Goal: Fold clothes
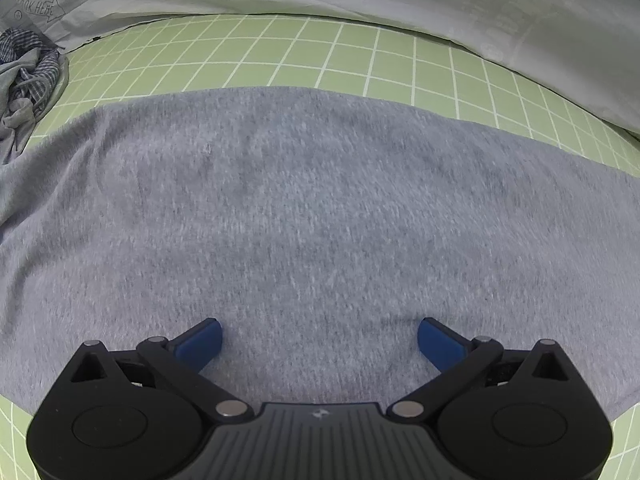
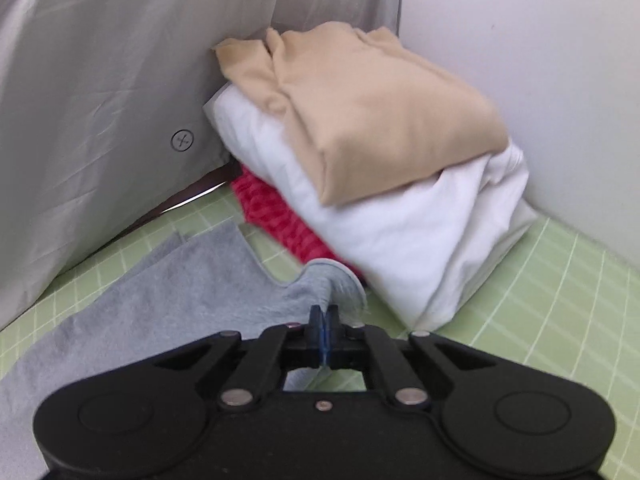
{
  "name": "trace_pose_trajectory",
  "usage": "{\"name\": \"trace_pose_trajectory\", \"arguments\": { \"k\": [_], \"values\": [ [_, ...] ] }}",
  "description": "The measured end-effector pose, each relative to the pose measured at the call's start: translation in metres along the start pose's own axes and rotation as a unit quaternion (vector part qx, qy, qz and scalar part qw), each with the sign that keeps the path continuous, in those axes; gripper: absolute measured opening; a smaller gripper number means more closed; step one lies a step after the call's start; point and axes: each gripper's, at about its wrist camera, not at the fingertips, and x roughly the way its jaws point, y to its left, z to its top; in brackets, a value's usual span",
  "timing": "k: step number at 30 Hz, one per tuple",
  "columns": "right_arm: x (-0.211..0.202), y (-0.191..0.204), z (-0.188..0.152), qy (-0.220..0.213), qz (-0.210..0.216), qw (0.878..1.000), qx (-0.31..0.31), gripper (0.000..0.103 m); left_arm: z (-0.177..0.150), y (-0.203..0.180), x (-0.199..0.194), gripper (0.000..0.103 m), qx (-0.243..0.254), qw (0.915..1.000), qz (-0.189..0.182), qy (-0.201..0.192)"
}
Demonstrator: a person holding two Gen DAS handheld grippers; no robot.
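A grey knit garment (image 1: 312, 216) lies spread flat on the green grid mat (image 1: 280, 60). My left gripper (image 1: 320, 336) hangs over its near part, blue fingers (image 1: 200, 340) wide open with nothing between them. In the right wrist view the same grey garment (image 2: 160, 300) runs off to the left, and my right gripper (image 2: 325, 316) is shut on a raised fold at its rounded edge (image 2: 336, 280).
A stack of folded clothes stands at the back right: a tan piece (image 2: 380, 112) on a white one (image 2: 400, 232) on a red one (image 2: 272, 212). A grey sheet (image 2: 100, 100) hangs behind the mat. A crumpled checked garment (image 1: 28, 76) lies at the far left.
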Motion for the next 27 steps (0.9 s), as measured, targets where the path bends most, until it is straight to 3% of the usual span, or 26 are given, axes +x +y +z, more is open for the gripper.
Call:
{"name": "trace_pose_trajectory", "arguments": {
  "k": [6,8,11,16,20,27],
  "values": [
    [0.020,0.008,-0.018,0.063,-0.024,0.997,-0.028,0.002,0.000,0.001,-0.001,0.103,0.001,0.9999,-0.006,0.009],
    [0.019,0.013,-0.026,0.082,-0.024,0.996,-0.038,0.012,-0.004,0.011,-0.009,0.102,-0.015,0.9998,-0.015,0.005],
    [-0.002,0.011,-0.031,0.081,0.022,0.996,-0.025,0.074,-0.010,0.032,-0.026,0.102,-0.042,0.9987,-0.025,-0.012],
    [-0.050,0.012,-0.031,0.078,0.113,0.990,0.018,0.103,-0.020,0.078,-0.057,0.102,-0.092,0.9939,-0.032,-0.051],
    [-0.088,0.018,-0.044,0.084,0.186,0.976,0.071,0.103,-0.031,0.118,-0.075,0.102,-0.153,0.9843,-0.047,-0.074],
    [-0.157,0.065,-0.073,0.087,0.219,0.972,-0.003,0.103,-0.045,0.190,-0.099,0.102,-0.226,0.9673,-0.058,-0.099]
  ]
}}
